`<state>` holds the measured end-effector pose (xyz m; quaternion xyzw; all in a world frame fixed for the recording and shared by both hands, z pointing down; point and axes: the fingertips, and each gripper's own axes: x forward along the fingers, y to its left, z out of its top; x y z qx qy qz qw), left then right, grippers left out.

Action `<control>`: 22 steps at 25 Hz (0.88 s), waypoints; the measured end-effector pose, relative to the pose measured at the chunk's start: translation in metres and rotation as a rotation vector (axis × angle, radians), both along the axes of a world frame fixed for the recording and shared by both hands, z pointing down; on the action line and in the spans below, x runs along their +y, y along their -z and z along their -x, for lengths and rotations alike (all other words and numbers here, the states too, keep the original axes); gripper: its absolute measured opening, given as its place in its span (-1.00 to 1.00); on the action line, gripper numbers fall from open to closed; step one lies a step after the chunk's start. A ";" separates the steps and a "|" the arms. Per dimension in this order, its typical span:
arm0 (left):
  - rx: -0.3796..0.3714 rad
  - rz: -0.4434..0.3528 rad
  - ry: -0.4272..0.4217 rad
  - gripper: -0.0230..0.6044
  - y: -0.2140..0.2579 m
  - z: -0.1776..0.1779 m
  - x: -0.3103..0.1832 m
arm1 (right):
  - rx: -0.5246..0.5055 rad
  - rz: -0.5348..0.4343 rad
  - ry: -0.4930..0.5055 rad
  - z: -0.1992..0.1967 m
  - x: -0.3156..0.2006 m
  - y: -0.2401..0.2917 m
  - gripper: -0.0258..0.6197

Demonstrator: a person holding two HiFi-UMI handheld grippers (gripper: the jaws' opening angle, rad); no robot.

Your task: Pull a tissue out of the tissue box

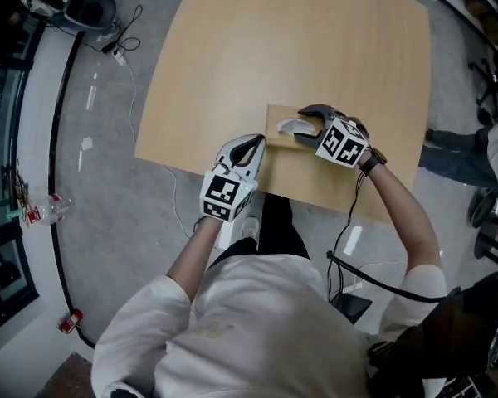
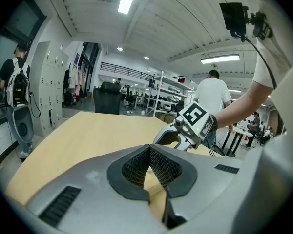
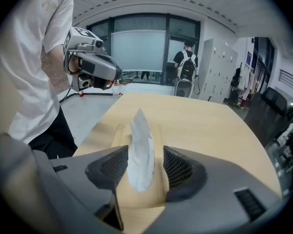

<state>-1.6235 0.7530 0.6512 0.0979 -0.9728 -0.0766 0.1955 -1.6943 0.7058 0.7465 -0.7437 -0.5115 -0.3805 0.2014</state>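
Pale wood on pale wood: the tissue box [image 1: 276, 115] sits near the table [image 1: 315, 40] edge closest to the person and blends into the top, so its outline is hard to trace. A white tissue [image 3: 140, 150] stands upright out of the box's slot. The right gripper [image 3: 145, 161] is at the box from the person's right side w/ jaws apart, one pad either side of the tissue and a gap showing on both sides, so nothing is clamped yet. The left gripper [image 2: 149, 152] has its jaws closed tip to tip w/ nothing between them. In the head view its nose lies just beside the box's left side near the near corner, poss. pressing on it, but contact can't be confirmed from that angle. Step in hand, by the look of it: close on the tissue, then lift. Risks: (1) the tissue is thin & floppy, so if the right jaws close off-centre or too near its tip they may catch only a corner and tear it or slip off. (2) The box looks light, so if it isn't pinned an upward pull could drag it up or toward the table edge instead of freeing the sheet. (3) A slanted pull vs. straight up may snag at the slot or bring a 2nd sheet out too far.
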 end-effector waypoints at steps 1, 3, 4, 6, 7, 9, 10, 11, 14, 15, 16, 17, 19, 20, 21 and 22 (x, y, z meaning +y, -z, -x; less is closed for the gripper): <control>-0.001 0.001 -0.004 -0.93 -0.001 0.000 -0.001 | -0.005 -0.001 -0.002 0.000 0.001 -0.001 -0.21; -0.003 0.009 -0.008 -0.93 -0.002 0.000 -0.003 | -0.017 -0.005 -0.004 0.000 0.001 -0.003 -0.22; -0.003 0.015 -0.007 -0.93 -0.002 -0.001 -0.003 | -0.024 -0.005 -0.005 -0.001 0.001 -0.003 -0.26; -0.005 0.026 -0.007 -0.93 -0.002 -0.001 -0.004 | -0.045 0.000 -0.009 -0.001 0.002 -0.003 -0.36; -0.007 0.028 -0.008 -0.93 -0.002 -0.002 -0.005 | -0.058 0.002 -0.012 0.000 0.002 -0.002 -0.45; -0.011 0.027 -0.011 -0.93 0.000 -0.002 -0.006 | -0.081 0.003 -0.018 0.002 0.002 -0.001 -0.61; -0.013 0.025 -0.014 -0.93 0.001 -0.003 -0.007 | -0.087 0.003 -0.023 0.003 0.002 0.000 -0.65; -0.014 0.027 -0.019 -0.93 0.001 -0.003 -0.009 | -0.092 0.004 -0.028 0.003 0.001 0.001 -0.68; -0.012 0.040 -0.040 -0.93 -0.001 -0.009 -0.011 | -0.109 0.011 -0.041 0.003 0.001 0.008 -0.81; -0.013 0.041 -0.045 -0.93 0.000 -0.011 -0.012 | -0.118 0.013 -0.044 0.002 0.001 0.010 -0.83; -0.016 0.040 -0.048 -0.93 0.001 -0.013 -0.013 | -0.127 0.014 -0.048 0.002 0.000 0.012 -0.85; -0.019 0.038 -0.048 -0.93 0.002 -0.014 -0.013 | -0.136 0.014 -0.052 0.002 -0.001 0.014 -0.88; -0.030 0.036 -0.046 -0.93 0.006 -0.016 -0.016 | -0.152 0.014 -0.061 0.003 -0.005 0.020 -0.90; -0.037 0.035 -0.051 -0.93 0.009 -0.017 -0.018 | -0.158 0.013 -0.064 0.004 -0.007 0.024 -0.91; -0.044 0.034 -0.057 -0.93 0.013 -0.017 -0.021 | -0.164 0.013 -0.066 0.005 -0.010 0.028 -0.91; -0.049 0.034 -0.062 -0.93 0.017 -0.018 -0.023 | -0.170 0.013 -0.067 0.005 -0.012 0.033 -0.91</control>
